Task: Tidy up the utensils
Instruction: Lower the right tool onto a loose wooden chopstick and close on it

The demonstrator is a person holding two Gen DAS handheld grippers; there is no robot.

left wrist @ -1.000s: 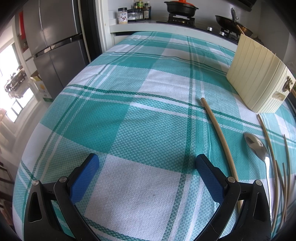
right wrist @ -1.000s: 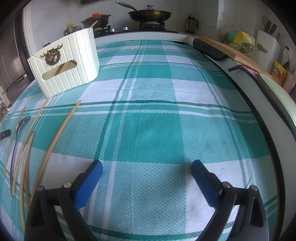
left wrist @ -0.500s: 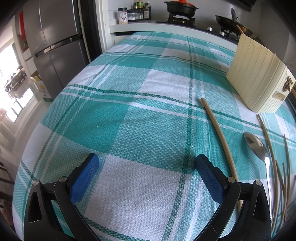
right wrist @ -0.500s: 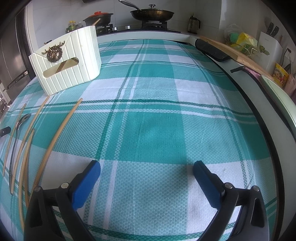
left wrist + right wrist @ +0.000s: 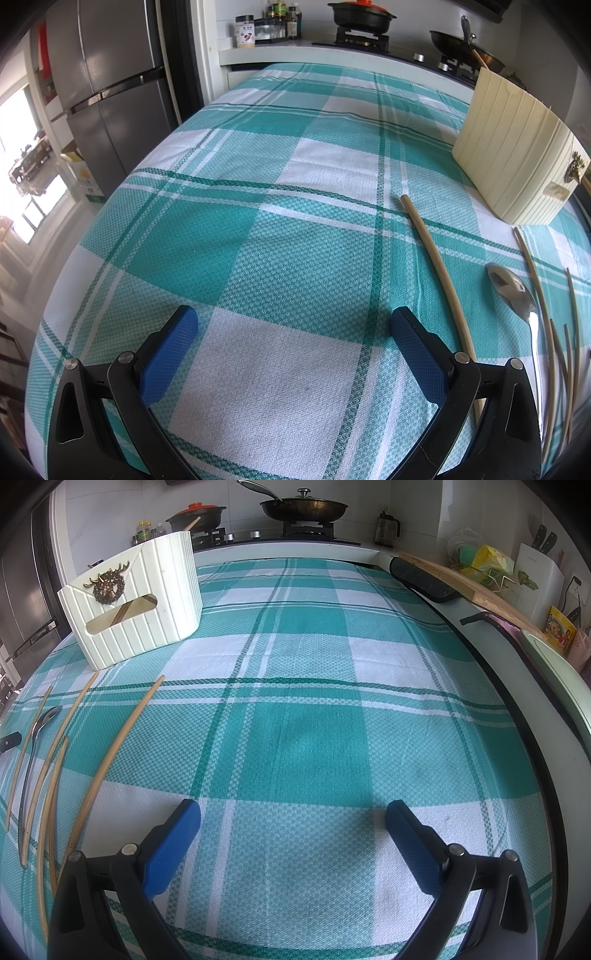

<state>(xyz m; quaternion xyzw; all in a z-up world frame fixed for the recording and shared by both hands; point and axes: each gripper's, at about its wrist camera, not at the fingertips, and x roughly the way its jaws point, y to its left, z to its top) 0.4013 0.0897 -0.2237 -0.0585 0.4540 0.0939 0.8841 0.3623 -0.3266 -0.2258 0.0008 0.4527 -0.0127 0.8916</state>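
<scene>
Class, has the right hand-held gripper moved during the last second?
Yes. The right hand-held gripper has drawn back slightly: the white utensil holder now sits lower and rightward in its view.

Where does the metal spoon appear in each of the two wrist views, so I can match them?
Left wrist view: the metal spoon lies at the right edge, among the chopsticks, bowl pointing away.
Right wrist view: the spoon lies at the far left, between chopsticks.
Shared landmark: the cream ribbed holder, standing beyond the spoon in both.
</scene>
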